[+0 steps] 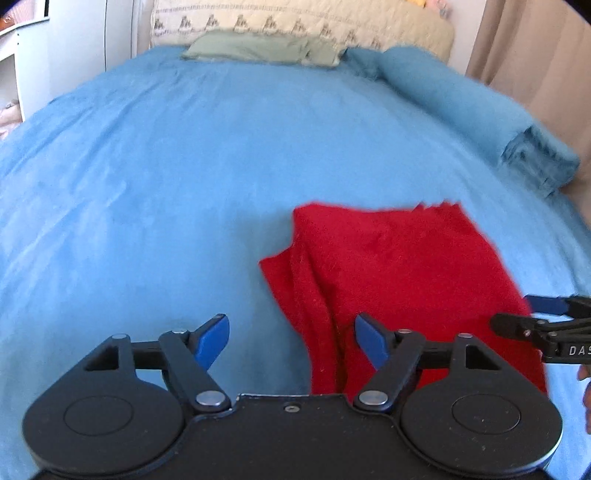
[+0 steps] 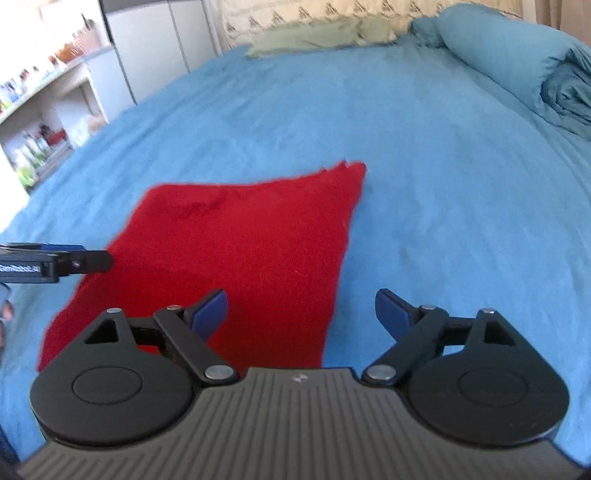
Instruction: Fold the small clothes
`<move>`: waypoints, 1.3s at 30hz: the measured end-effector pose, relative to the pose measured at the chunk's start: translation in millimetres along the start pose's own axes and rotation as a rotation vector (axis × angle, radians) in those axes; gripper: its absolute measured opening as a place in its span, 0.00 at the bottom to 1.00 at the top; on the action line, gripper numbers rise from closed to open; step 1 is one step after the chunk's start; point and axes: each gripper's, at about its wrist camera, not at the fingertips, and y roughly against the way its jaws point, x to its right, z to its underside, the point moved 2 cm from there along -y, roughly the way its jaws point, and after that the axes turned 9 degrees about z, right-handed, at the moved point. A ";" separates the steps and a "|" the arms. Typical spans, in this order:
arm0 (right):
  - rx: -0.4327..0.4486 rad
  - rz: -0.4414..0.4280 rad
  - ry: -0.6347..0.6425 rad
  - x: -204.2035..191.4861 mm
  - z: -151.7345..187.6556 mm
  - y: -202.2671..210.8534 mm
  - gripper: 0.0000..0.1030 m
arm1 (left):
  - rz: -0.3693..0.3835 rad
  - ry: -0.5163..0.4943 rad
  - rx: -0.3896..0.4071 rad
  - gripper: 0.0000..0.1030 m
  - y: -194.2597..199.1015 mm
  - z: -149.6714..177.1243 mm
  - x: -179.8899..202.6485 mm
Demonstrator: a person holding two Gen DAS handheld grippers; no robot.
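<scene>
One red garment (image 1: 399, 280) lies flat on the blue bedspread (image 1: 166, 177), folded at least once; doubled layers show along its edge at 9 o'clock in the left wrist view. Its long axis runs from the near edge of the bed away toward the headboard, roughly 6 to 12 o'clock, leaning toward 1 o'clock in the right wrist view, where a frayed corner points to about 1 o'clock. Exact garment type: cannot tell.

Left gripper (image 1: 291, 343): fingers apart, nothing between them; the right-hand pad (image 1: 371, 343) hangs over the cloth's near left part, the other over bare bedspread. Contact with the cloth: cannot tell.

Right gripper (image 2: 301, 314): fingers spread wide, nothing clamped; the left-hand pad (image 2: 212, 314) sits over the cloth's near right part, the other over bedspread. Each gripper's tip enters the other's view from the side, at 3 and 9 o'clock.

Farther out: a green pillow (image 1: 258, 50) at 12 o'clock against a patterned headboard cover (image 1: 295, 22), a rolled blue blanket (image 1: 480, 110) at 2 o'clock, and cluttered shelves (image 2: 40, 122) at 10 o'clock, blurred.
</scene>
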 end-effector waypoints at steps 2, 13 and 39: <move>-0.016 0.020 0.002 -1.2 4.6 -9.5 1.00 | -0.021 -0.013 -0.025 0.79 -8.4 5.0 0.2; 0.099 0.032 -0.054 -3.0 -33.2 81.7 1.00 | -0.054 -0.009 0.165 0.76 121.0 -30.8 24.8; 0.003 0.244 -0.068 -37.8 63.5 336.0 1.00 | -0.180 -0.032 0.077 1.00 309.3 82.6 115.4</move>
